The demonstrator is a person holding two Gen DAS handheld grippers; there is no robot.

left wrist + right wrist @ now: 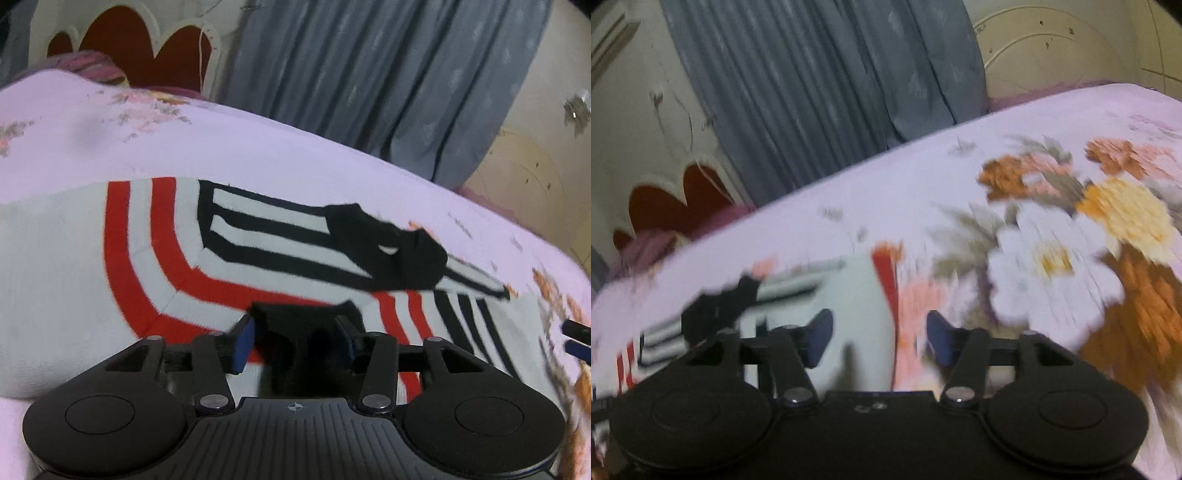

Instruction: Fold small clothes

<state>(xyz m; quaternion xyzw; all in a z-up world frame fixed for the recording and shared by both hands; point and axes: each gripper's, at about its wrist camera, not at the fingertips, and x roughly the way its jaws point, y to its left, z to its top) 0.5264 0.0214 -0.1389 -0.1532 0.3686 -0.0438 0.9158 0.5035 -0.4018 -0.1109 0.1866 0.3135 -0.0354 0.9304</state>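
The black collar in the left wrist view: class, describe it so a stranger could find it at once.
Start at the lilac floral bedspread under the grey curtain. On it lies a white garment with red and black stripes. The black collar sits where the black stripes converge, the only solid black patch there, rumpled with a small white gap showing.

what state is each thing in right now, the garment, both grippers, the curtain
striped garment: spread on the bed, black cuff end folded over its black stripes
left gripper: jaws parted, a black fabric edge between them, pads apparently not pressing
right gripper: open, nothing between the jaws
floral bedsheet: laid over the bed
grey curtain: hanging drawn
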